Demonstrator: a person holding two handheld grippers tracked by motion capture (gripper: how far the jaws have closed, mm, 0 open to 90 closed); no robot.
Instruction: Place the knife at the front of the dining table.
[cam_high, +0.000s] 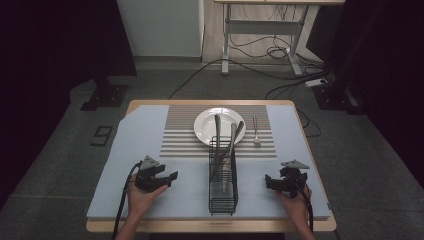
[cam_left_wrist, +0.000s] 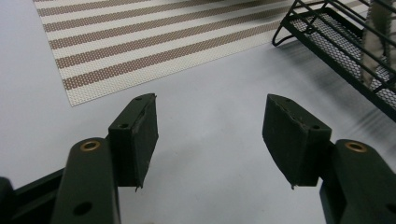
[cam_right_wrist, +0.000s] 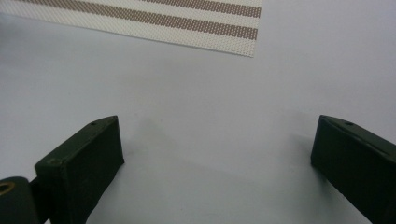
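Two claws: I am resting them near the table's (cam_high: 150, 200) front edge.
Left claw (cam_high: 170, 179): gaping wide, gripping nothing.
Right claw (cam_high: 270, 182): gaping wide, gripping nothing.
Wire rack (cam_high: 223, 185): standing between them.

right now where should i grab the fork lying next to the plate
Take the fork by its handle, the far half pointing away from the person, coming straight down with the right gripper, jaws across the thin shaft. It lies flat on the striped mat, just right of the plate, tines apparently toward the person, so only a top approach looks workable.
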